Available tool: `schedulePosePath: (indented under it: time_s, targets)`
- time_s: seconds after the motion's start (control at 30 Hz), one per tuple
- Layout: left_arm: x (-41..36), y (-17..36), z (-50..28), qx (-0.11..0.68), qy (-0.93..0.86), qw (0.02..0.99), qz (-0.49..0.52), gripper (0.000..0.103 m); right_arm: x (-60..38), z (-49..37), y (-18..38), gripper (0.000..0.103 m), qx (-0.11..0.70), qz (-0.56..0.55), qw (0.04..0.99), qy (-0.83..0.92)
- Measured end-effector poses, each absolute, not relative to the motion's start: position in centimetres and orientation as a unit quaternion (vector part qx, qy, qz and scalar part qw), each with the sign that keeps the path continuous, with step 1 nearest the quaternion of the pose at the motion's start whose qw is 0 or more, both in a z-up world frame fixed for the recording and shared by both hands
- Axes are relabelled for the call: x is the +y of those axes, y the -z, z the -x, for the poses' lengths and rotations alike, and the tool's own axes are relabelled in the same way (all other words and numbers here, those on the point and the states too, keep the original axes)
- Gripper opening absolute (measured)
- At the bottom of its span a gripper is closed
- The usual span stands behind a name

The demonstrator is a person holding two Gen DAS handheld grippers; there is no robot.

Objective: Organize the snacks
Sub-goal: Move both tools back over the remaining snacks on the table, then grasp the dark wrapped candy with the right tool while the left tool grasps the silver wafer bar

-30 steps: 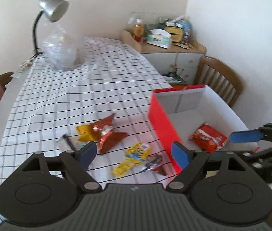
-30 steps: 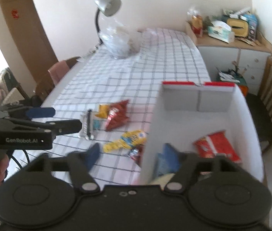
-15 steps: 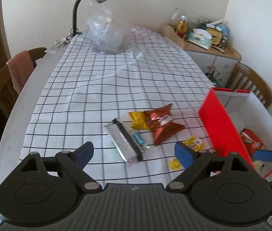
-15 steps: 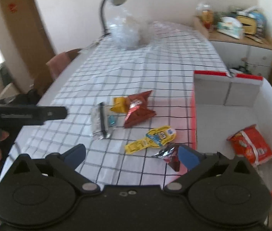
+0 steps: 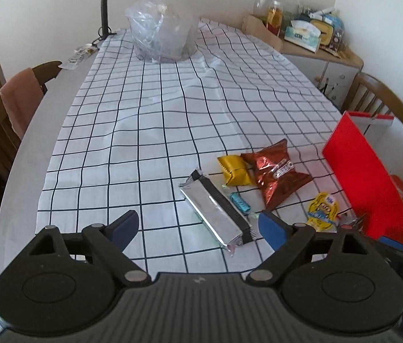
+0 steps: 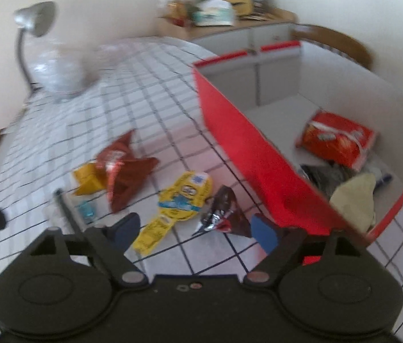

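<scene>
Table under a black-checked white cloth, snacks loose on it

The table [image 5: 24,148] carries a checked tablecloth [image 5: 172,108]. On the cloth lie a silver bar wrapper [image 5: 215,210], a gold packet [image 5: 234,170] touching a red-brown foil bag [image 5: 277,173], a small blue candy [image 5: 240,201], a yellow pouch [image 6: 180,200] and a dark foil wrapper [image 6: 221,214]. A red box [image 6: 247,148] stands at the right, a clear plastic bag [image 5: 161,34] and a desk lamp [image 5: 105,5] at the far end.

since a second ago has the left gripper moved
Yes. The left gripper swung left, away from the red box, and now hangs over the silver packet.
</scene>
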State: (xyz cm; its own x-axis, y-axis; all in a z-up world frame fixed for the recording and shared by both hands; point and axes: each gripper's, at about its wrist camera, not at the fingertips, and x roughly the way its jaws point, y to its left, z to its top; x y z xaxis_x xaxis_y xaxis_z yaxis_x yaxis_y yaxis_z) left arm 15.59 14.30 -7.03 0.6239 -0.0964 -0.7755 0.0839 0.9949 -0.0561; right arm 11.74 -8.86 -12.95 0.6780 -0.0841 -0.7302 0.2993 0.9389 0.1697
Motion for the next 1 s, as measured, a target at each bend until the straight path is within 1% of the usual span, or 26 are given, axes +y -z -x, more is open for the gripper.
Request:
schedulePosePath:
  time_s: [0.13,0.17,0.23,0.33,0.4,0.43,0.53,0.57,0.6,0.67,0.73,1.0]
  targets:
    - [14.7,8.1,-16.6,0.440,0.060,0.896,0.001,0.091,-8.3,-13.2,15.2,0.076,0.393,-0.131,0.898,0.152]
    - [14.8,8.4,-16.9,0.443,0.061,0.894,0.000,0.091,-8.3,-13.5,15.6,0.073,0.397,-0.134,0.895,0.156]
    - [14.8,9.0,-17.4,0.449,0.065,0.891,-0.001,0.091,-8.3,-14.1,16.3,0.070,0.402,-0.134,0.891,0.162]
    - [14.7,9.8,-18.2,0.459,0.070,0.886,-0.001,0.091,-8.6,-14.8,16.7,0.069,0.402,-0.138,0.889,0.172]
    - [14.6,10.4,-18.9,0.466,0.070,0.882,0.003,0.091,-8.9,-15.2,16.8,0.066,0.406,-0.138,0.887,0.172]
    - [14.6,10.6,-19.2,0.469,0.068,0.880,0.006,0.091,-9.0,-15.4,16.9,0.062,0.408,-0.137,0.886,0.172]
    - [14.6,11.6,-20.4,0.486,0.063,0.871,0.016,0.091,-9.1,-15.7,17.0,0.057,0.411,-0.137,0.886,0.167]
    - [14.6,11.9,-20.8,0.493,0.059,0.868,0.019,0.091,-9.1,-15.8,16.9,0.053,0.412,-0.134,0.886,0.165]
    - [14.6,12.2,-21.2,0.500,0.057,0.864,0.023,0.091,-9.0,-15.9,16.8,0.050,0.414,-0.132,0.886,0.161]
    - [14.6,12.7,-21.9,0.512,0.047,0.857,0.030,0.091,-8.9,-16.0,16.6,0.042,0.419,-0.130,0.885,0.154]
    - [14.7,13.0,-22.6,0.522,0.036,0.851,0.041,0.091,-9.1,-16.0,16.5,0.038,0.423,-0.135,0.884,0.148]
    - [14.5,14.0,-24.9,0.547,0.005,0.833,0.082,0.091,-10.3,-15.5,16.2,0.034,0.431,-0.151,0.880,0.132]
